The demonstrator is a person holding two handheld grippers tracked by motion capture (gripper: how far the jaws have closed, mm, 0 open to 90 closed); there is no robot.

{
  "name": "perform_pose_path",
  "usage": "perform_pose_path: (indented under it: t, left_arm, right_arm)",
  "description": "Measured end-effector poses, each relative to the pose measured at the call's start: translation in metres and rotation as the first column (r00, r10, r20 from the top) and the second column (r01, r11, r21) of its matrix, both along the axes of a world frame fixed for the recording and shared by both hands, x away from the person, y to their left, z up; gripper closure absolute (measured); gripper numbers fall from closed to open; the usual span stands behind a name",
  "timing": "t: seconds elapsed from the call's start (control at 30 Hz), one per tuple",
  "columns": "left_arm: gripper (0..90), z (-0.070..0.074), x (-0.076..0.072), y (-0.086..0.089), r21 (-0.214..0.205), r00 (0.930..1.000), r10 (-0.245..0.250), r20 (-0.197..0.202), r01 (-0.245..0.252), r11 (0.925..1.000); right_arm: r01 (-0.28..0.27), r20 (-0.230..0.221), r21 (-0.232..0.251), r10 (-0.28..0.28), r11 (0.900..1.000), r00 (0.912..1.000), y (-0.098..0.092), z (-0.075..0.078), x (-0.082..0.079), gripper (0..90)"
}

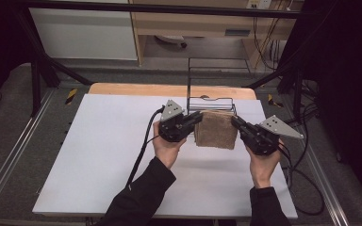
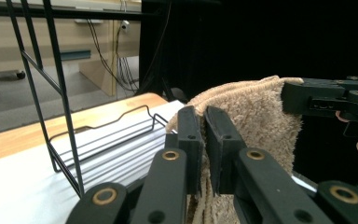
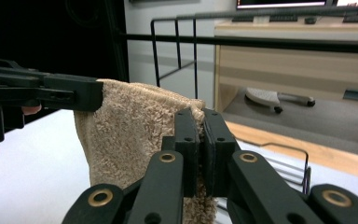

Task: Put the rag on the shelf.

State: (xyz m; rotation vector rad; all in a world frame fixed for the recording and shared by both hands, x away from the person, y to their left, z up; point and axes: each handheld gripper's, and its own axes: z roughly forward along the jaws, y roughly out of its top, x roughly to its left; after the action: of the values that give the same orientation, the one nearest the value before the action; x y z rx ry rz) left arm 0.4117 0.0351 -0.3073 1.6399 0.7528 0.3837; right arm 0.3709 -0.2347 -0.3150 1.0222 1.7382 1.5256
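A tan terry towel (image 1: pixel 216 130) hangs folded above the white table, stretched between both grippers. My left gripper (image 1: pixel 199 117) is shut on its upper left corner; in the left gripper view the towel (image 2: pixel 256 116) is pinched between the two black jaws of that gripper (image 2: pixel 204 140). My right gripper (image 1: pixel 235 121) is shut on the upper right corner, and in the right gripper view the towel (image 3: pixel 130 135) runs from the clamped tips of that gripper (image 3: pixel 201 144) across to the other gripper.
A black wire rack (image 1: pixel 211 101) stands just behind the towel at the far edge of the white table cover (image 1: pixel 103 155). Its upright frame rises behind. Cables trail from both grippers toward the near side.
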Motion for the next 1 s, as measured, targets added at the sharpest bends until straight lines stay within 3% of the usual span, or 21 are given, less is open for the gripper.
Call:
perform_pose_path:
  t: [0.77,1.0]
  left_arm:
    - [84.3,0.037,0.013,0.005,-0.055,0.9972,0.035,0.065,-0.031,0.9980]
    - [84.3,0.052,0.018,0.007,-0.089,0.9940,0.049,0.098,-0.040,0.9952]
  right_arm:
    - [0.030,0.088,0.017,-0.032,0.9994,0.9956,0.011,0.040,0.016,86.4]
    - [0.038,0.116,0.033,-0.042,0.9987,0.9924,0.013,0.052,0.021,86.4]
